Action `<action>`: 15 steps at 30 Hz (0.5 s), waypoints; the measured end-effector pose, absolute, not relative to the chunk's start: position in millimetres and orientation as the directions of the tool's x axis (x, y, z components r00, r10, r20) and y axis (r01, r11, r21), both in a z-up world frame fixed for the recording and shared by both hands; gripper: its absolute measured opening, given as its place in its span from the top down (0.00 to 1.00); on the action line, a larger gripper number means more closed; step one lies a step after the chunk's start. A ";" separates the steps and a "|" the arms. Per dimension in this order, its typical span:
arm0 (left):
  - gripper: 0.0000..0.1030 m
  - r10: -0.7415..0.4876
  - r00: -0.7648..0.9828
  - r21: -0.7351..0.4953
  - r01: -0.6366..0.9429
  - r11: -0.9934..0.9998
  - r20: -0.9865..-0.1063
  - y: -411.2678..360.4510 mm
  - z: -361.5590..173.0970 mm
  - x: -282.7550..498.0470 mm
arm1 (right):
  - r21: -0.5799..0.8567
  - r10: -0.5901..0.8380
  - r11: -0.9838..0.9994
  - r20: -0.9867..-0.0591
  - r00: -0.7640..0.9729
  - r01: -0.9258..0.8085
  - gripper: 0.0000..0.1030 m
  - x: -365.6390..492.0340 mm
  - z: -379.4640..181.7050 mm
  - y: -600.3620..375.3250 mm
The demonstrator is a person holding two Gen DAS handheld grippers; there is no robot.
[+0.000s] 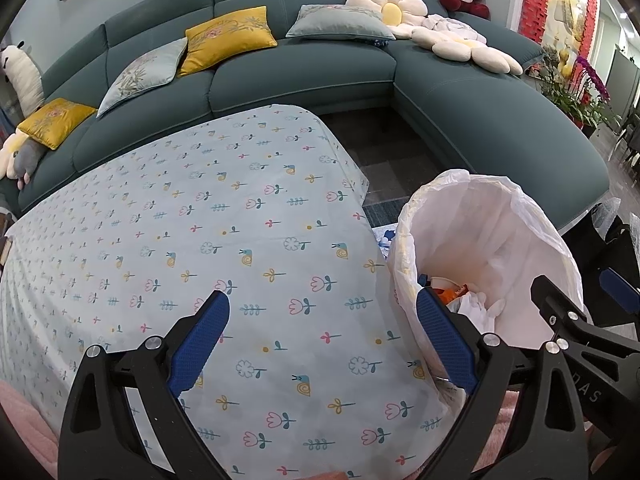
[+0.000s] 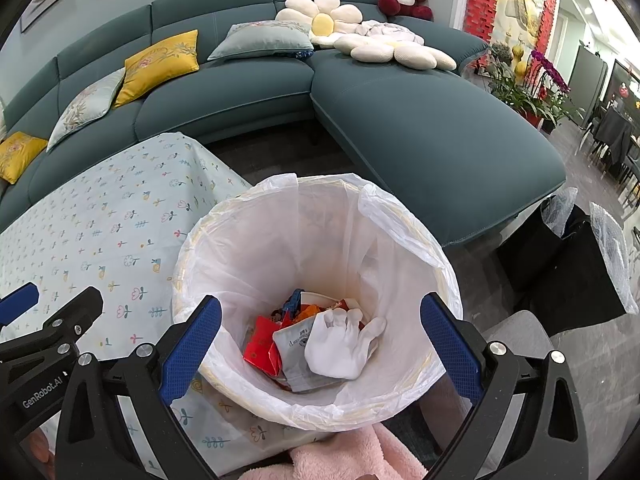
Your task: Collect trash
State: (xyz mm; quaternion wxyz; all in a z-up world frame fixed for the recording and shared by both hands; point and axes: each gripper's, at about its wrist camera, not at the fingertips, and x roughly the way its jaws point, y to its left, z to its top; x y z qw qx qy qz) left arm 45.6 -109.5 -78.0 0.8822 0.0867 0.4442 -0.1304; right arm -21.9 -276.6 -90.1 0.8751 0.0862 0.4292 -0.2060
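A round bin lined with a white bag (image 2: 320, 216) stands beside the table; it also shows in the left wrist view (image 1: 480, 220). Inside lie a white glove (image 2: 340, 344), a grey packet (image 2: 294, 350), red wrappers (image 2: 260, 348) and orange scraps. My right gripper (image 2: 320, 336) is open and empty, held above the bin's mouth. My left gripper (image 1: 324, 320) is open and empty over the table's right part, its right finger near the bin's rim. The table (image 1: 200, 208) wears a pale flower-print cloth with no trash seen on it.
A teal corner sofa (image 1: 320, 72) with yellow and grey cushions, flower pillows and a plush bear wraps behind the table. A pink fluffy cloth (image 2: 352, 456) lies at the near edge. Black boxes in bubble wrap (image 2: 580, 264) stand on the floor at right.
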 end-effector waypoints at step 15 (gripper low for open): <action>0.13 -0.140 0.572 0.041 0.292 0.955 -0.808 -106.3 -77.6 46.2 | -0.026 -0.286 0.901 -0.787 0.546 0.434 0.07 -21.5 -89.9 -276.6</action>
